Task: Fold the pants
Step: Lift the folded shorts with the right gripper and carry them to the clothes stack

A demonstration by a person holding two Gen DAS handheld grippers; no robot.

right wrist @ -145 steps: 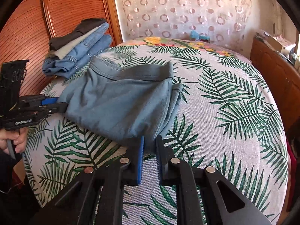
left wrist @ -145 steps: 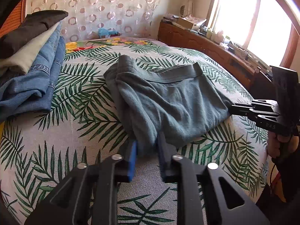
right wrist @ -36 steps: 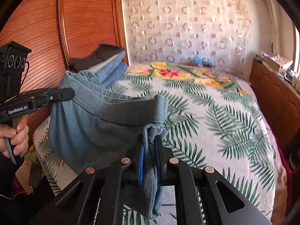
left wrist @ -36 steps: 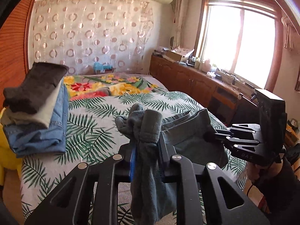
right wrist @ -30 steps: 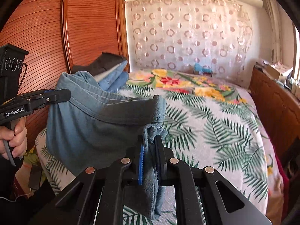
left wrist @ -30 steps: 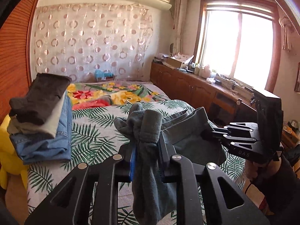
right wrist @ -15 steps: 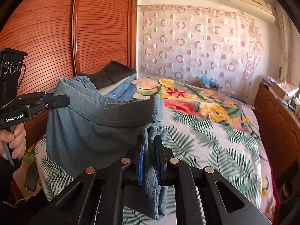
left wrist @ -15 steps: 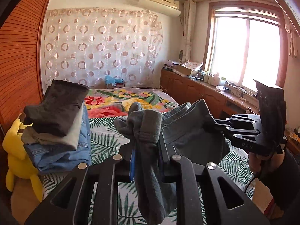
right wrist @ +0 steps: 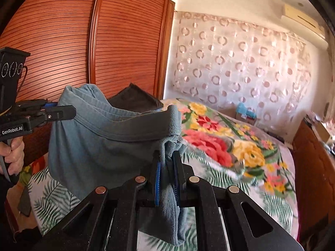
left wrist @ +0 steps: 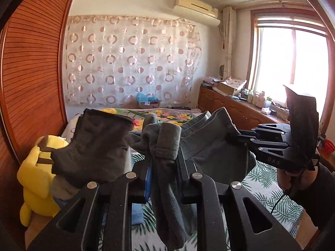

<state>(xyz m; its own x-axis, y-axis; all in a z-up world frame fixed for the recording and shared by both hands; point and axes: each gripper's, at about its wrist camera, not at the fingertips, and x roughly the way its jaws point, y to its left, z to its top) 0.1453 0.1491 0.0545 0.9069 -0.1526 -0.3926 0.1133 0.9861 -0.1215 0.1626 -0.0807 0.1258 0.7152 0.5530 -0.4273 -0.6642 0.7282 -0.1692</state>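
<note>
We hold the folded grey-blue cotton pants (right wrist: pixel 100 146) up in the air above the bed (right wrist: pixel 261 167), stretched between our two grippers. Our left gripper (left wrist: pixel 163 165) is clamped on a bunched corner of the fabric, which spills up over its blue-padded fingers (left wrist: pixel 149 173) and hangs down between the black arms. Our right gripper (right wrist: pixel 167 167) is closed narrowly on the other corner, just under the waistband edge, with a tail of cloth drooping below the jaws. The pants sag between the two grips as a slack pouch.

Beneath them lies the bed's white cover with green palm leaves and red and yellow flowers. At the bed's left side a stack of folded clothes (left wrist: pixel 94 146) sits, topped by a dark grey piece, with a yellow plush toy (left wrist: pixel 39 173) beside it. Behind stand a ribbed wooden wardrobe (right wrist: pixel 83 41) and a circle-patterned curtain (left wrist: pixel 129 62).
</note>
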